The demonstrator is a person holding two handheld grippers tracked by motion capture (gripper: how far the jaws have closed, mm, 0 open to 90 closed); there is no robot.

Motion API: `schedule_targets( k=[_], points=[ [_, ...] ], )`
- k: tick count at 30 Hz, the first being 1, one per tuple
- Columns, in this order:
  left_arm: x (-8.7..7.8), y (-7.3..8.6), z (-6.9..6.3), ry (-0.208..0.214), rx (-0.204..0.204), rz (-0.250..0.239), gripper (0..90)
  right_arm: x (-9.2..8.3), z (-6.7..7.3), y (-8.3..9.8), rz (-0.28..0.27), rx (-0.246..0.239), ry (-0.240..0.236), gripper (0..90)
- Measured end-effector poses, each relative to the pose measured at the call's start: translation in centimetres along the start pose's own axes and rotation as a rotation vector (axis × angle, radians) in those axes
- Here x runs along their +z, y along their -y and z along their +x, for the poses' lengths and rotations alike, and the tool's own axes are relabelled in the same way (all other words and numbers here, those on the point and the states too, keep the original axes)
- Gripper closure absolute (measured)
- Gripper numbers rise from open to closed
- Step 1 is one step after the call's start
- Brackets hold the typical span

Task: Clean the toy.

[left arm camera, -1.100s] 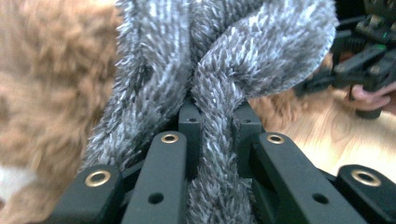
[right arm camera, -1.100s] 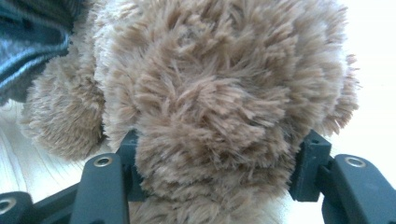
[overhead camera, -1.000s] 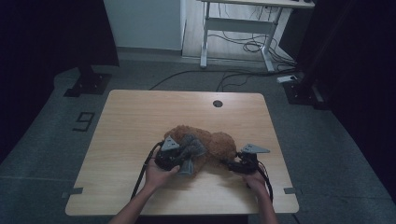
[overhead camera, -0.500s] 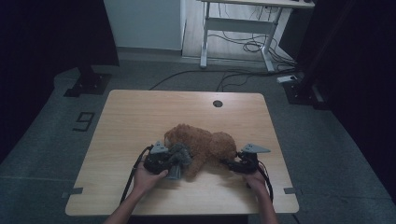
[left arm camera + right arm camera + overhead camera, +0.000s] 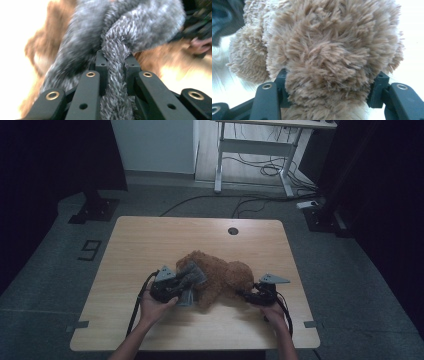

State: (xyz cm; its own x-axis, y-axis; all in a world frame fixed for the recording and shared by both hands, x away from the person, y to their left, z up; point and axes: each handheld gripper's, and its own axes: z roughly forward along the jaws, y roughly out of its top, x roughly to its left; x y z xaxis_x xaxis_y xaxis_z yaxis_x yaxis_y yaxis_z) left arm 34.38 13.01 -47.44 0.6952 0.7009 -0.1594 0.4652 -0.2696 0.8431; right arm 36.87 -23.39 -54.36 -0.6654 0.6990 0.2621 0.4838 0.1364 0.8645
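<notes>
High view: fixed above, looks fwd/down over whole surface (image 5: 150,240). Left tool cam: v. close on grey plush (image 5: 140,27). Right tool cam: v. close on brown plush toy (image 5: 332,50); all share the toy

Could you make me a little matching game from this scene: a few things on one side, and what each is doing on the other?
Things:
1. left gripper
2. right gripper
3. fluffy brown plush toy
4. round dark hole in the wooden table top

States:
A. lies on the table between both grippers
B. jaws pinched on grey furry cloth
C. beyond the toy, near the table's far edge
D. jaws around brown fur

Pairs: 1-B, 2-D, 3-A, 4-C
</notes>
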Motion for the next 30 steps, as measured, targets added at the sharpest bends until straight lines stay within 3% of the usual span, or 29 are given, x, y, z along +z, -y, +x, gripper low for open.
schedule_targets(
  k=[4,8,11,14,17,24,27,30],
  points=[
    [0.7,-2.5,-1.4,0.026,0.030,-0.026,78.0,0.0,0.0,0.0,0.001,-0.001,0.000,39.1],
    [3.1,-4.4,-3.4,0.063,0.057,-0.018,77.9,0.0,0.0,0.0,0.002,-0.004,0.001,39.1],
    [5.7,-4.5,-4.9,0.088,0.074,0.026,77.9,0.0,0.0,0.0,0.005,-0.007,0.002,39.1],
    [7.7,-3.5,-6.0,0.080,0.113,0.070,78.0,-0.1,0.0,0.0,0.009,-0.011,0.004,39.1],
    [7.7,-2.8,-5.9,0.094,0.093,0.056,77.9,-0.1,-0.1,0.0,0.016,-0.017,0.004,39.1],
    [6.5,-1.3,-5.1,0.097,0.089,0.074,77.9,-0.1,0.3,-0.1,0.019,-0.039,0.004,38.9],
    [6.0,-0.7,-4.6,0.101,0.069,0.077,77.8,0.0,0.2,0.0,0.017,-0.036,0.003,38.5],
    [5.9,-0.9,-4.9,0.096,0.067,0.076,77.7,0.0,0.2,0.0,0.014,-0.030,-0.001,38.3]
  ],
)
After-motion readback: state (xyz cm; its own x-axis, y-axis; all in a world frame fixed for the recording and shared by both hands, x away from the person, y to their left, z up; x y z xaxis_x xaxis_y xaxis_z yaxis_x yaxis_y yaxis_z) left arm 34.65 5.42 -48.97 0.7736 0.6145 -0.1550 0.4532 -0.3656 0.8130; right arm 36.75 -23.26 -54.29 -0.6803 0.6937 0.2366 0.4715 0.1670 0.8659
